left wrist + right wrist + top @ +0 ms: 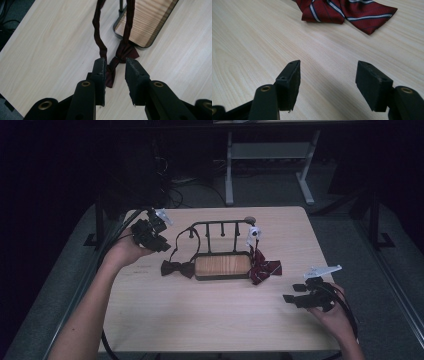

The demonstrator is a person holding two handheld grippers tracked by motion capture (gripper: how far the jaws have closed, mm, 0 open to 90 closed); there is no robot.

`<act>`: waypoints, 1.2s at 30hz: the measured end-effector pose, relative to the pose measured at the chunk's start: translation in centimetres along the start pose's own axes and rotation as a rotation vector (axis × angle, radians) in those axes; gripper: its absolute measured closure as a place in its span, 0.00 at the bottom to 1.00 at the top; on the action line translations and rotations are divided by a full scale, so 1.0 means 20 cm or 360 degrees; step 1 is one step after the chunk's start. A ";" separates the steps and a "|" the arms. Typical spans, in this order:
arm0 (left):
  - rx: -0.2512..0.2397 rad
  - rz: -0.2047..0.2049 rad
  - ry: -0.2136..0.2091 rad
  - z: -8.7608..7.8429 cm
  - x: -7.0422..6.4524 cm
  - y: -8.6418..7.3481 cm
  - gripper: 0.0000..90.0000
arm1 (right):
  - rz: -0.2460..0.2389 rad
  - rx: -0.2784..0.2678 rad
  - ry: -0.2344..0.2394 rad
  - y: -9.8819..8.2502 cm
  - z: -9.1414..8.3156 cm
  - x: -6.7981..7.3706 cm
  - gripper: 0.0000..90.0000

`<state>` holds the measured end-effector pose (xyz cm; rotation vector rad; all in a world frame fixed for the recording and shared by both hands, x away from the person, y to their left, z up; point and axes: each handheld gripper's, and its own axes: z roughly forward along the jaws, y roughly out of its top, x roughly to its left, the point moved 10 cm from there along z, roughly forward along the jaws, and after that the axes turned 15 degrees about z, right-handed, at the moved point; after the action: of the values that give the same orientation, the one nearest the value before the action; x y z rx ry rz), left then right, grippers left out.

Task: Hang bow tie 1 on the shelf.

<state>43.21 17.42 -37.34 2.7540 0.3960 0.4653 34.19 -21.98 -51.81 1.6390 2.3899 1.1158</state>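
Observation:
A dark bow tie [177, 268] lies on the table left of a black rack [220, 225] with a wooden base [222, 265]; its strap [182, 240] hangs from the rack's left end. My left gripper [164, 244] hovers open above and left of it. In the left gripper view the dark bow tie [125, 51] shows beyond the parted jaws of the left gripper [116, 62], with nothing held. A red striped bow tie [265, 268] rests at the rack's right end. My right gripper [292, 293] stands open near the table's right front, the red tie [347, 12] ahead of the right gripper [328, 66].
A white tag [253, 232] hangs at the rack's right post. The light wooden table [210, 315] has bare board in front of the rack. Cables [107, 340] trail from both grippers off the table's sides. A desk frame [230, 170] stands on the dark floor beyond.

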 end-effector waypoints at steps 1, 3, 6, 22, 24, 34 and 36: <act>-0.0011 0.0002 0.0000 0.00 0.00 0.00 0.78 | 0.0000 0.0000 -0.0001 0.00 0.00 0.00 0.41; -0.0016 0.0004 -0.0007 0.00 -0.02 -0.01 0.78 | 0.0003 0.0001 -0.0002 0.00 0.00 0.00 0.41; -0.0027 0.0010 -0.0011 0.00 -0.03 -0.02 0.77 | 0.0004 0.0001 -0.0003 0.00 0.00 0.00 0.41; -0.0086 0.0014 -0.0066 0.02 -0.12 -0.06 0.72 | 0.0011 -0.0003 -0.0009 0.00 -0.01 -0.01 0.41; -0.0086 0.0020 -0.0073 0.03 -0.13 -0.07 0.71 | 0.0012 -0.0004 -0.0011 0.00 -0.01 -0.01 0.41; -0.0100 0.0022 -0.0092 0.06 -0.18 -0.10 0.69 | 0.0015 -0.0002 -0.0011 0.00 -0.01 -0.01 0.41; -0.0098 0.0025 -0.0102 0.07 -0.19 -0.11 0.69 | 0.0011 0.0001 -0.0012 0.00 -0.01 -0.01 0.40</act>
<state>39.73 17.88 -40.34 2.7059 0.3393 0.3855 34.19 -22.28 -51.80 1.6497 2.3818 1.1081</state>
